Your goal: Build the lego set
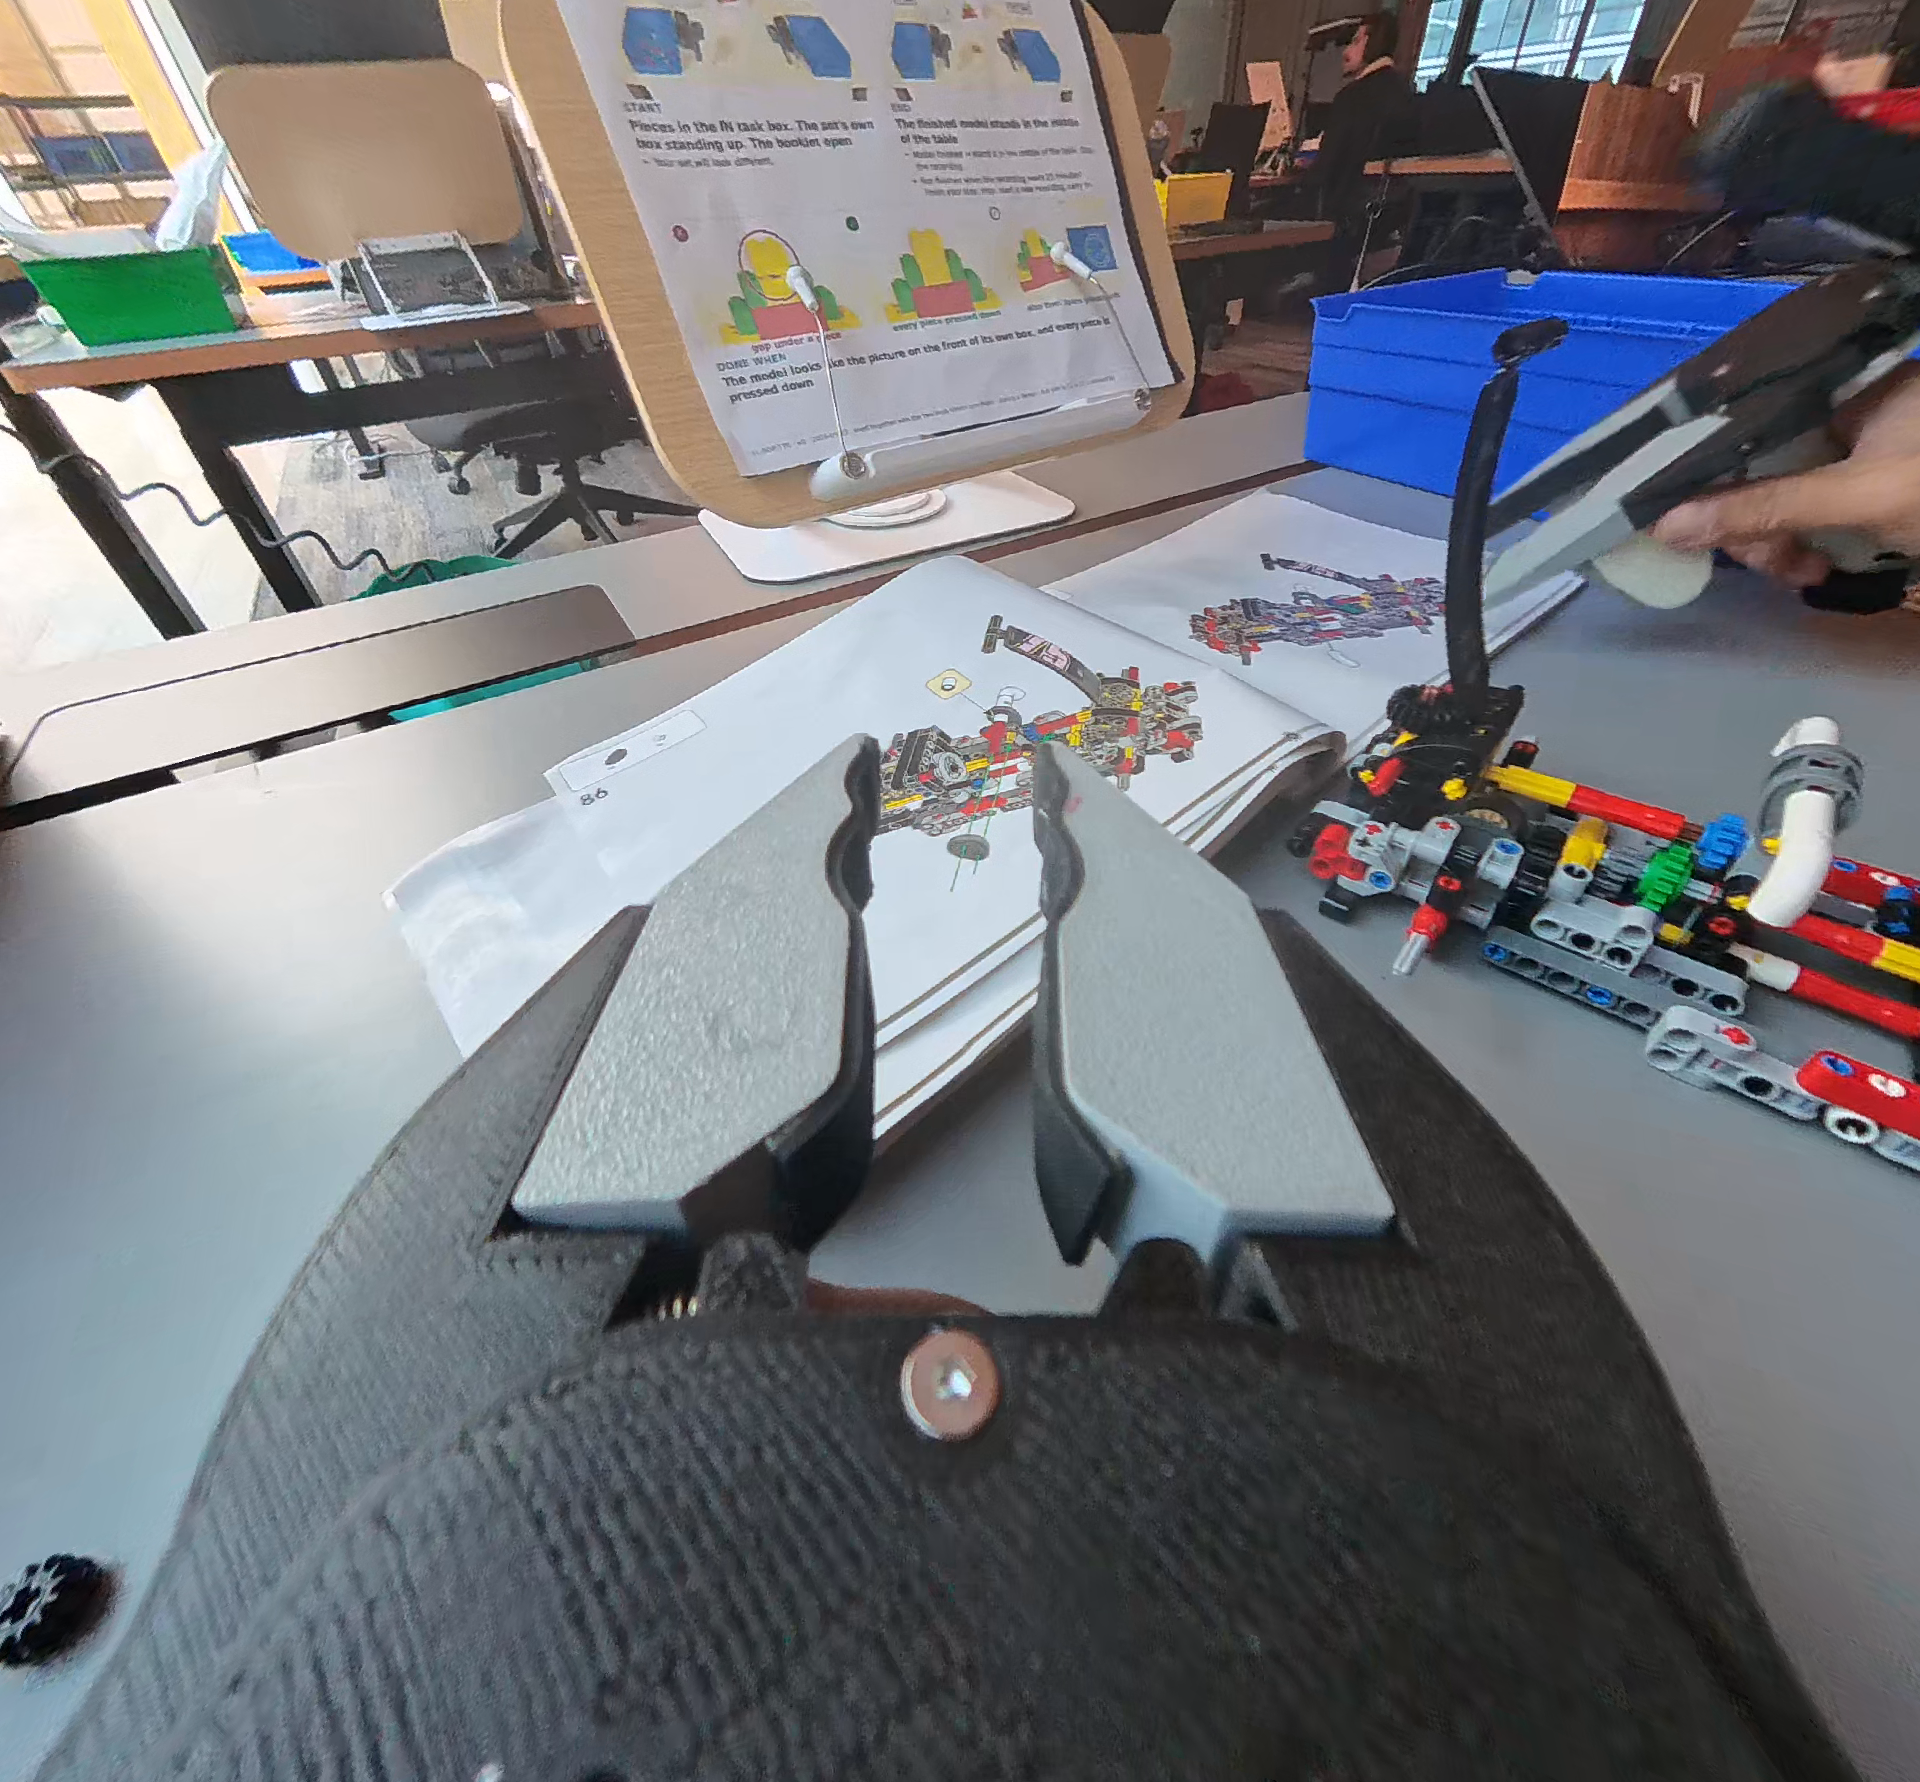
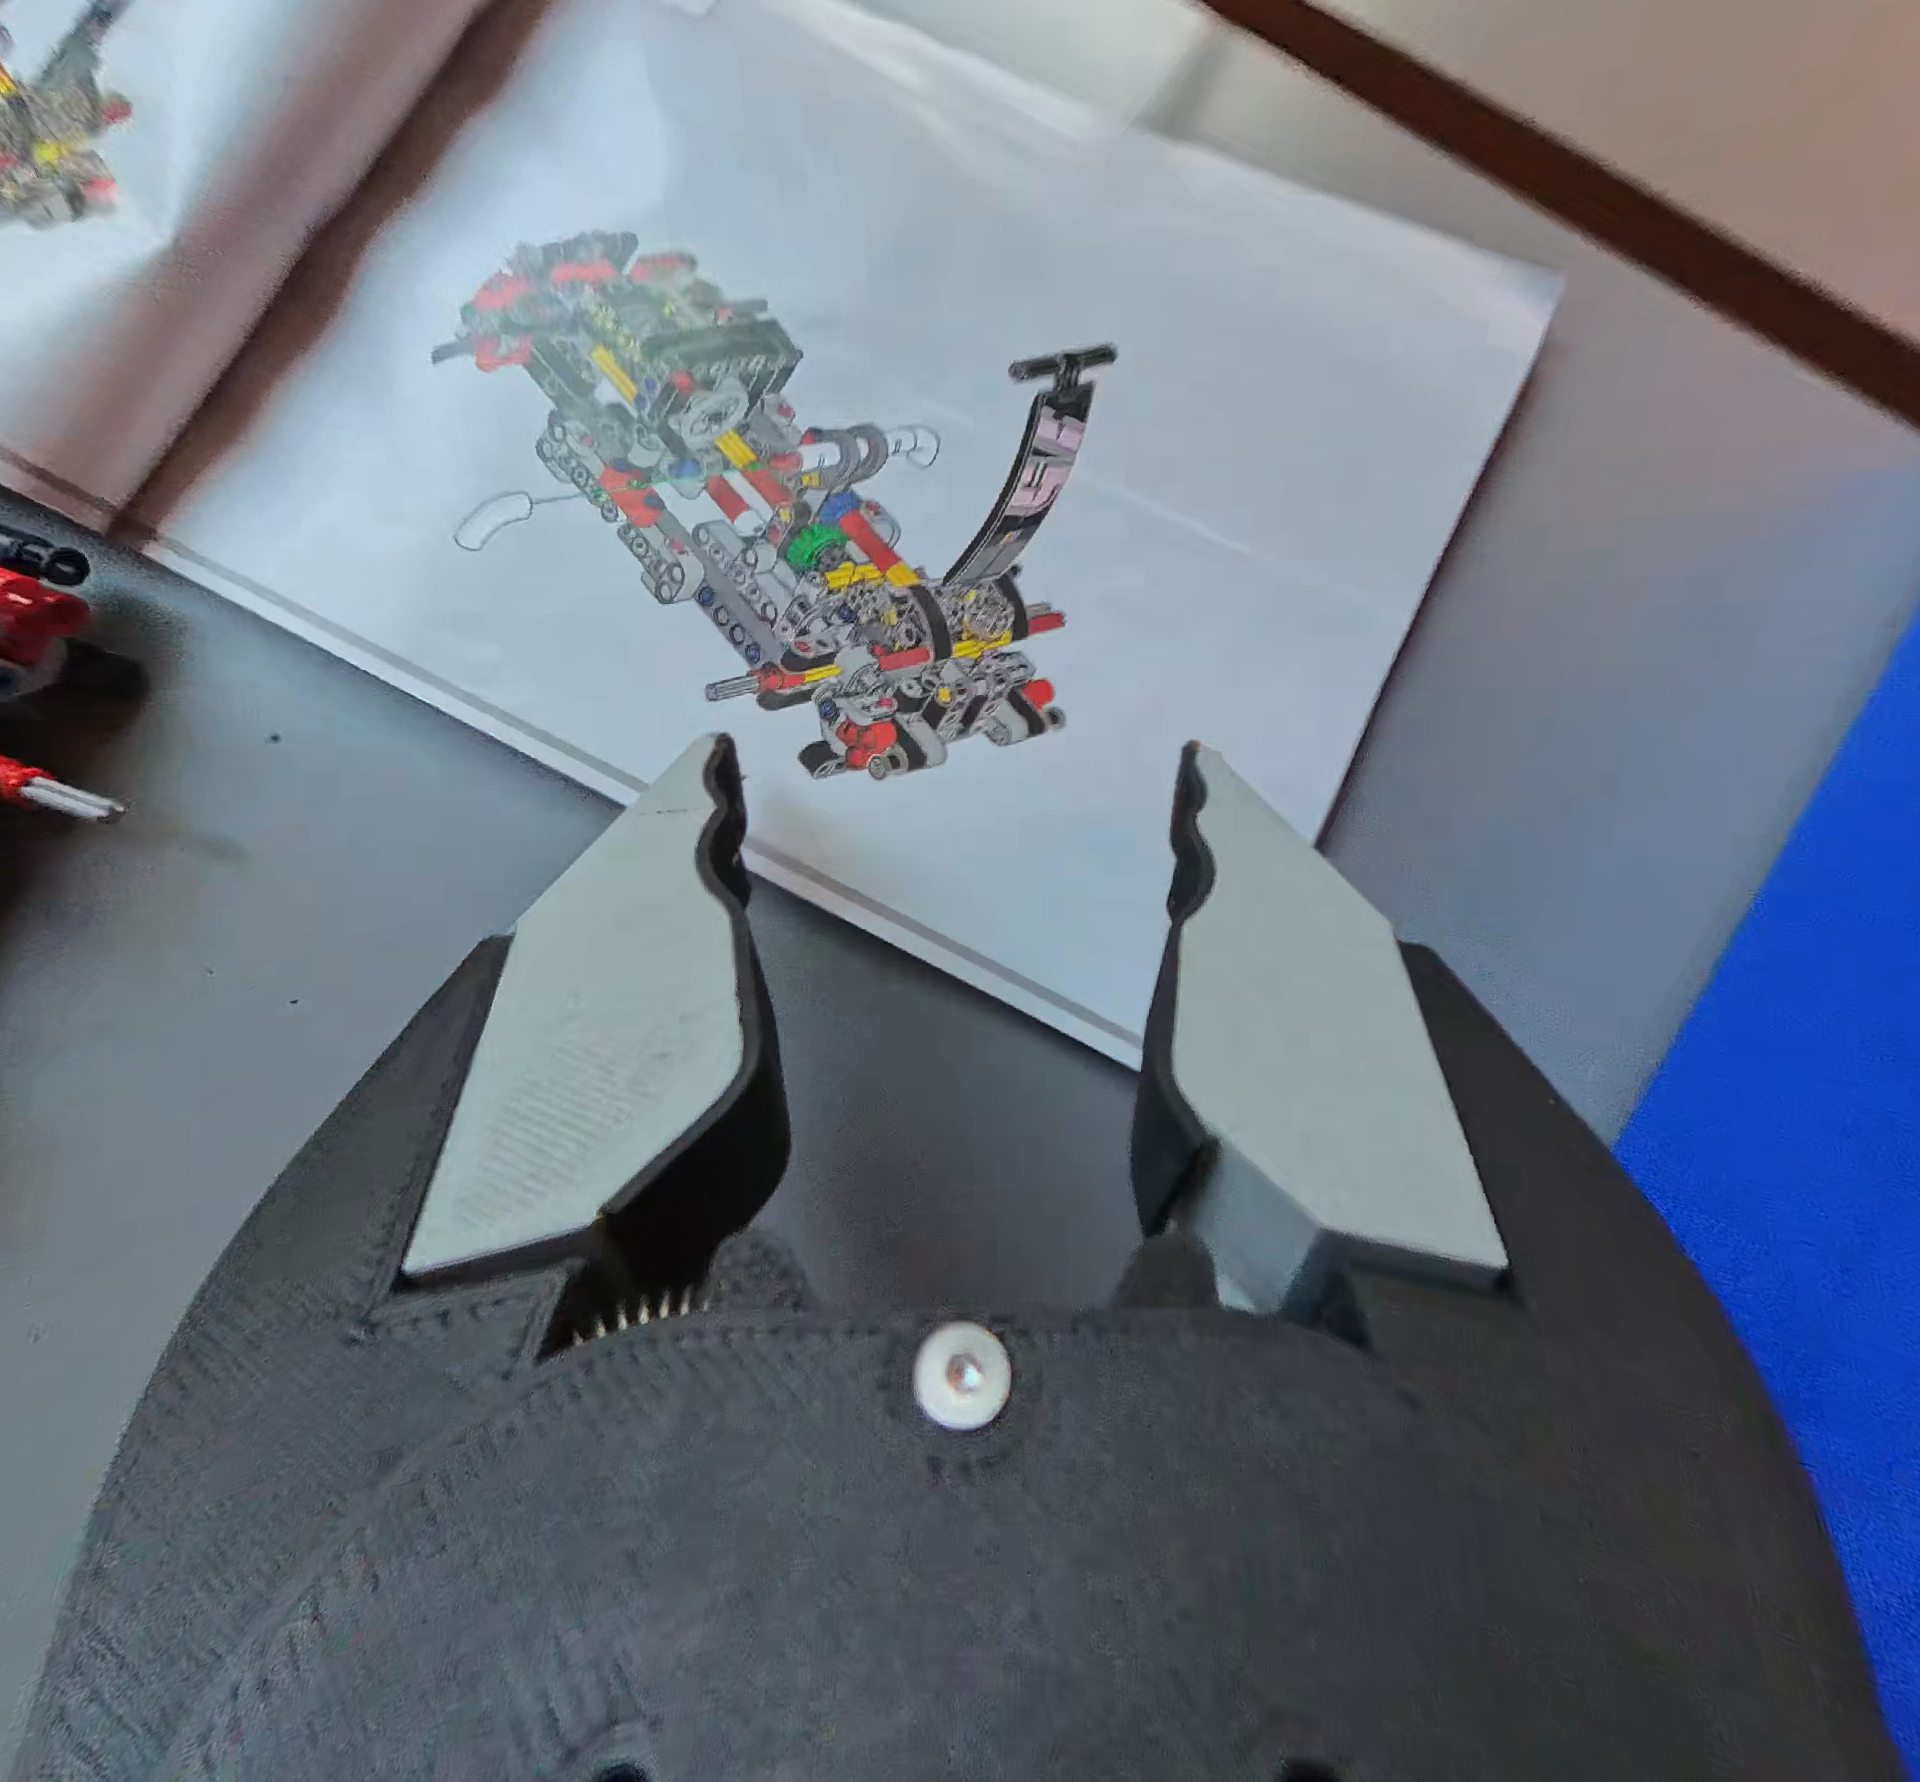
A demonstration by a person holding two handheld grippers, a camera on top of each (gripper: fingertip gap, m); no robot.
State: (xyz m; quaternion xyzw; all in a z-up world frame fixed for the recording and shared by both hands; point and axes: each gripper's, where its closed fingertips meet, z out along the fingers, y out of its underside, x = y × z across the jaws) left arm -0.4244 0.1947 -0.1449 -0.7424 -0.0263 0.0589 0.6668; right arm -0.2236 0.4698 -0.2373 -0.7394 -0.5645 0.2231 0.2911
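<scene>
Hovering over the open booklet [image 1: 790, 693], both tools, left [image 1: 948, 776] and right [image 2: 956, 776], gape bare.

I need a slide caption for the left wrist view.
Left tool open over an open instruction booklet, beside a brick model.

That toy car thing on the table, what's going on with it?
Nobody is holding it right now. The half-built brick model sits on the grey table beside an open instruction booklet. The left gripper hovers over the booklet, open and empty. The right gripper is open wide above the other page.
</scene>
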